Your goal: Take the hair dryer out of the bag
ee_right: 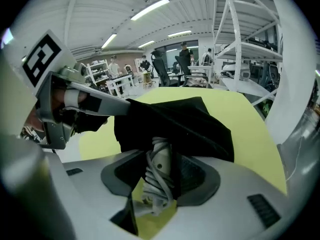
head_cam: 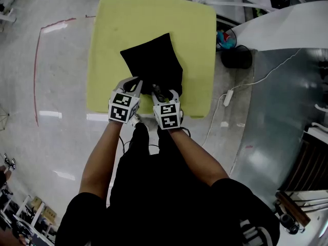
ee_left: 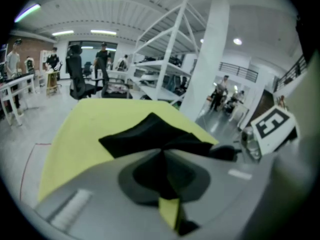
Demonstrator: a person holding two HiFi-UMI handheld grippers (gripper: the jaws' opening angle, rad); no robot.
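The hair dryer [ee_right: 159, 171] is poking handle-first out of the near opening of the black bag [head_cam: 154, 60], with its grey cord [ee_right: 150, 184] wound round the handle; the rest is sitting hidden inside. The right gripper [ee_right: 152, 156] is standing with jaws spread round that handle, with a gap showing on one side, not clamping it. The left gripper [ee_left: 162, 156], just beside it, is pinching the bag's edge fabric with its jaws closed. The bag is lying on the yellow-green table [head_cam: 107, 45], toward its near edge. A white power strip [head_cam: 228, 97] is lying on the floor [head_cam: 61, 76] beside the table.
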